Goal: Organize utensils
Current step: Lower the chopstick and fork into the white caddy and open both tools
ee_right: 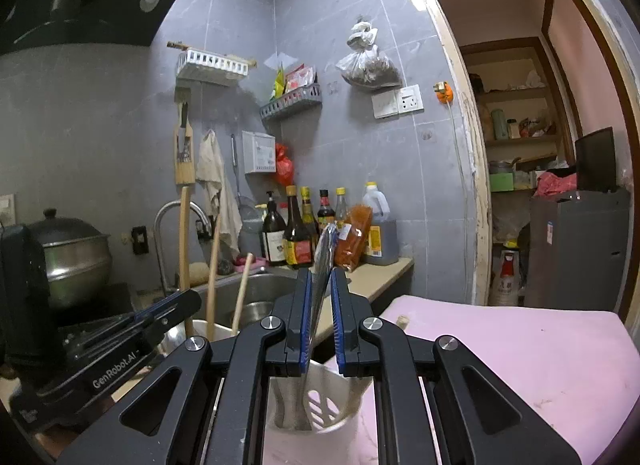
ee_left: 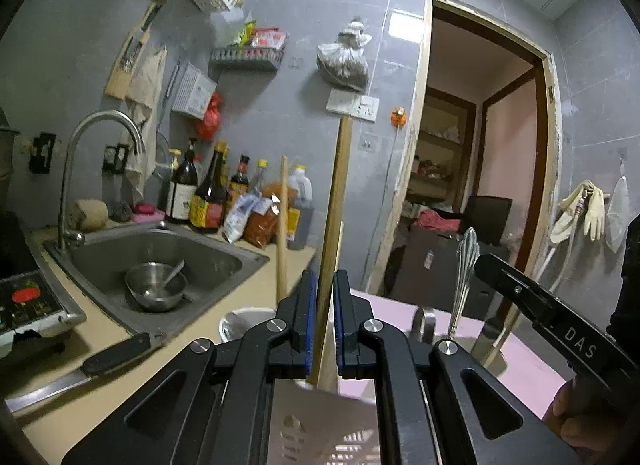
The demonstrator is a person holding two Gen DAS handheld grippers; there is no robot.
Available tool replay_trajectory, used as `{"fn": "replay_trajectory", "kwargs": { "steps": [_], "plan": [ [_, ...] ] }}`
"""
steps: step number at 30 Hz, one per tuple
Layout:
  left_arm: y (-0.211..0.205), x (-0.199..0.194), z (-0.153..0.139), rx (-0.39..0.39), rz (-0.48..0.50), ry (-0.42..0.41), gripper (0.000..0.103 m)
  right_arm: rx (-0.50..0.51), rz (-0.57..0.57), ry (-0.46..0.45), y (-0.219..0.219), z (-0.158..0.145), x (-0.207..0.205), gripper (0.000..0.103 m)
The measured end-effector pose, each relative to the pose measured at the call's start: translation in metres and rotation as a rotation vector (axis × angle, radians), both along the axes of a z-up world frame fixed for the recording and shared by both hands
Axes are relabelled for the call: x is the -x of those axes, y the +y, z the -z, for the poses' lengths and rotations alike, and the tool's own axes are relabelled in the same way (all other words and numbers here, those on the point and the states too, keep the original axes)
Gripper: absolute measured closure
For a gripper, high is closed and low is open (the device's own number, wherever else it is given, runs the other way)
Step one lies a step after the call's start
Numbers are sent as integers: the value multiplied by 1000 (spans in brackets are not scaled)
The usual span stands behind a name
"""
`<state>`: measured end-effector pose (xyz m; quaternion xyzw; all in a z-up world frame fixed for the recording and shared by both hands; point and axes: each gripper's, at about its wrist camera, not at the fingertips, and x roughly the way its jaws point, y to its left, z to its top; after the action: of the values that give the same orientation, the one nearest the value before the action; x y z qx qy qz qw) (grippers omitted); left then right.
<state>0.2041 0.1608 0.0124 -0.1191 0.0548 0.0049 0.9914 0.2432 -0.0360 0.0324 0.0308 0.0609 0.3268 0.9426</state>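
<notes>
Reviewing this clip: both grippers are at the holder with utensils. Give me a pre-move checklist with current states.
1. Left gripper around wooden handle: ok.
2. Right gripper around metal utensil: ok.
3. Metal utensil's lower end inside white holder: ok.
4. Wooden handle's lower end seated in a holder: cannot tell.
5. Grippers apart from each other: ok.
6. Grip firm on both: cannot tell.
</notes>
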Motion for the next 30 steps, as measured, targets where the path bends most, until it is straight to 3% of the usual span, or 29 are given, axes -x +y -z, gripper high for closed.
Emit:
{"fn": "replay_trajectory", "kwargs": {
  "steps": [9, 14, 20, 24, 29, 30],
  "plan": [
    [-2, 7, -5, 25, 52, 17, 95, 27, -17, 12, -5, 2, 9, 94],
    [-6, 7, -9, 13, 71, 34, 94, 22, -4, 5, -12, 0, 15, 81],
    [-11, 13, -14, 11, 89, 37, 82, 18, 17, -2, -28, -4, 25, 76],
    [-16, 17, -19, 9, 92, 41, 79, 5, 39, -15, -41, -9, 31, 59],
    [-25, 26, -25, 15, 106, 27, 65, -17, 82, -40, -61, -17, 40, 44],
    [-27, 27, -26, 17, 112, 25, 62, -24, 93, -46, -66, -18, 43, 34]
  ]
}}
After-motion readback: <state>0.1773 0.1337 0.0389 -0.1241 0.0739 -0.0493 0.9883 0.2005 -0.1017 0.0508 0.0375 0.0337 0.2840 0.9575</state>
